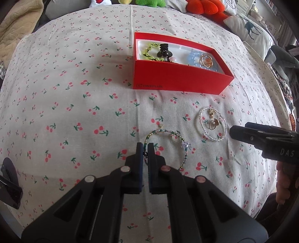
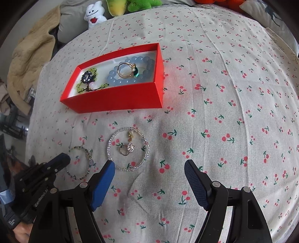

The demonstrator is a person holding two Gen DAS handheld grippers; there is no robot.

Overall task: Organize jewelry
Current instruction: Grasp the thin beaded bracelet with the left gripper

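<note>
A red box on the cherry-print cloth holds a blue bead bracelet, a gold ring, a green bead bracelet and a black hair clip. My left gripper is shut on the near left edge of a green beaded bracelet lying on the cloth. A clear beaded bracelet with a gold ring and charm inside lies to its right. My right gripper is open and empty, just right of the clear bracelet.
Plush toys line the far edge of the cloth. A beige blanket lies at the far left. A deer-print pillow sits at the far right.
</note>
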